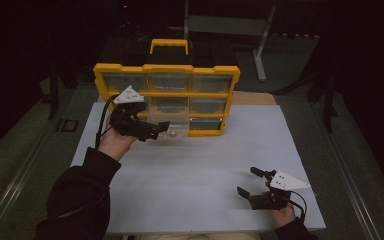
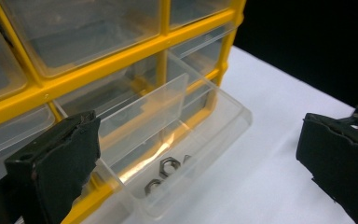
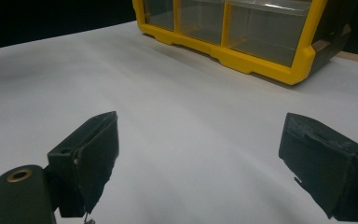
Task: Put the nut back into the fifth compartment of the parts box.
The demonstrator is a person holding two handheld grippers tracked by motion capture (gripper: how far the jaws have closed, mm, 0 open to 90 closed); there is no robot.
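A yellow organizer box [image 1: 166, 68] with clear drawers stands upright at the back of the white table [image 1: 205, 160]. One clear drawer [image 1: 172, 121] in its lower rows is pulled out toward me, and in the left gripper view this drawer [image 2: 200, 116] holds a few small metal nuts [image 2: 169, 165]. My left gripper [image 1: 154, 131] hovers open just in front of the drawer, and its jaws [image 2: 200, 154] stand wide apart with nothing between them. My right gripper [image 1: 247, 181] rests open over the table's near right part, its jaws [image 3: 203, 144] apart and empty, far from the box [image 3: 242, 56].
The box has a yellow carry handle [image 1: 169, 45] on top. A metal stand [image 1: 260, 45] and dark floor lie beyond the table. A wooden board edge [image 1: 255, 98] shows to the right of the box. Bare white surface spreads between the two grippers.
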